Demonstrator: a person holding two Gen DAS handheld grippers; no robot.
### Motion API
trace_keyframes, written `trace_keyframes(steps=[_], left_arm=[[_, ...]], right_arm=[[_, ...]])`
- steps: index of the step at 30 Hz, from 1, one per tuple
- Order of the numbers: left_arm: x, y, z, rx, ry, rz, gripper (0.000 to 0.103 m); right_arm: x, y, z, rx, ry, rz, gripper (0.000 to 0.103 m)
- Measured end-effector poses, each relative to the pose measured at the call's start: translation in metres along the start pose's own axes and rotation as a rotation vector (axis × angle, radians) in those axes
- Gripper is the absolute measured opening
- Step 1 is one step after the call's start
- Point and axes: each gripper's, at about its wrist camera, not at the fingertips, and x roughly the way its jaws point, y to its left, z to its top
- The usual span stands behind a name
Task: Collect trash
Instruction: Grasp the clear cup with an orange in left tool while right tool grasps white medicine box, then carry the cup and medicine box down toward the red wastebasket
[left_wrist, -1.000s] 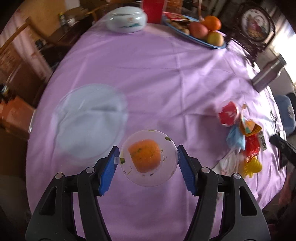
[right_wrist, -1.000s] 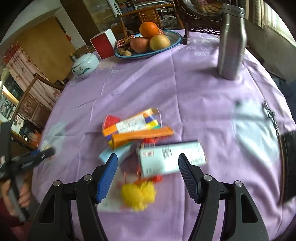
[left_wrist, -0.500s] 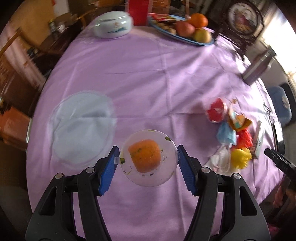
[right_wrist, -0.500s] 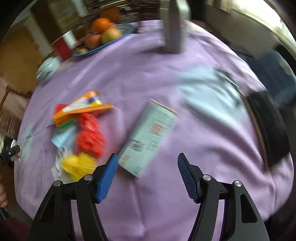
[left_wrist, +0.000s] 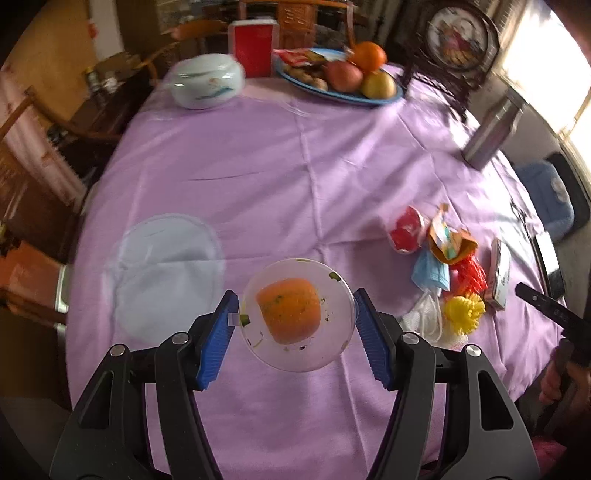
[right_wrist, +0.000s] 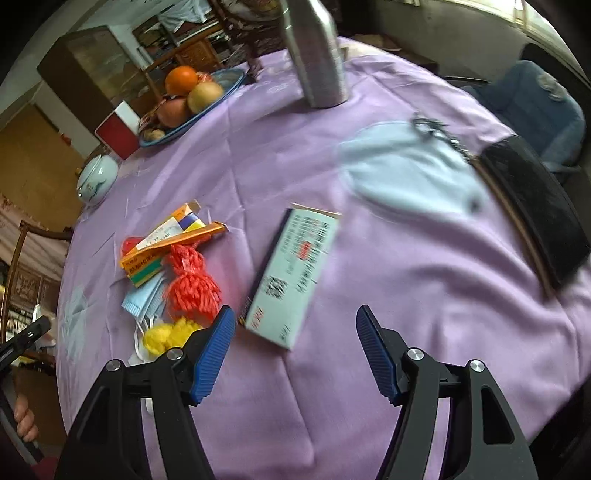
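My left gripper (left_wrist: 293, 319) is shut on a clear plastic bowl (left_wrist: 334, 332) stained orange inside, held above the purple tablecloth (left_wrist: 295, 177). To its right lies a trash pile: a red cup (left_wrist: 406, 230), an orange carton (left_wrist: 448, 242), a blue face mask (left_wrist: 430, 271), red netting (left_wrist: 471, 273), a yellow mesh ball (left_wrist: 463, 314) and a white box (left_wrist: 500, 273). My right gripper (right_wrist: 295, 341) is open and empty, low over the table just in front of the white box (right_wrist: 291, 273). The orange carton (right_wrist: 166, 243), red netting (right_wrist: 190, 286) and yellow ball (right_wrist: 166, 334) lie to its left.
A round clear lid (left_wrist: 166, 273) lies left of the bowl. A fruit plate (left_wrist: 340, 79), a white lidded dish (left_wrist: 205, 85) and a red box (left_wrist: 255, 48) stand at the far edge. A steel bottle (right_wrist: 317, 55), keys (right_wrist: 436, 131) and a black wallet (right_wrist: 535, 210) are on the right.
My right gripper has swung right and come down closer to the white box. My left gripper keeps the bowl and has drawn back slightly, showing more of the table.
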Motion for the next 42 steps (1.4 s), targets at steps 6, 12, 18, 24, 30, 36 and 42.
trace_keyframes(steps=[6,12,18,24,30,36,42], left_arm=[[-0.024,0.028,-0.027,-0.155,-0.007,0.098,0.063],[-0.035,0.039,-0.058,-0.324,0.018,0.157,0.063],[-0.038,0.017,-0.076,-0.399,0.014,0.184,0.063],[-0.043,0.01,-0.088,-0.459,0.01,0.178,0.063],[-0.067,0.029,-0.106,-0.514,-0.03,0.221,0.063],[-0.098,0.072,-0.144,-0.619,-0.067,0.271,0.063],[-0.125,0.126,-0.205,-0.775,-0.081,0.325,0.063]], right_arm=[[0.04,0.006,0.026,-0.066,0.082,-0.017,0.068],[0.05,0.017,0.034,-0.184,0.082,-0.005,0.047],[0.016,0.019,0.057,-0.277,0.018,0.165,0.046],[-0.007,0.043,0.069,-0.362,-0.006,0.267,0.046],[-0.018,0.095,0.057,-0.439,0.006,0.377,0.046],[-0.03,0.153,0.027,-0.547,0.042,0.453,0.046],[-0.039,0.214,-0.011,-0.667,0.091,0.498,0.046]])
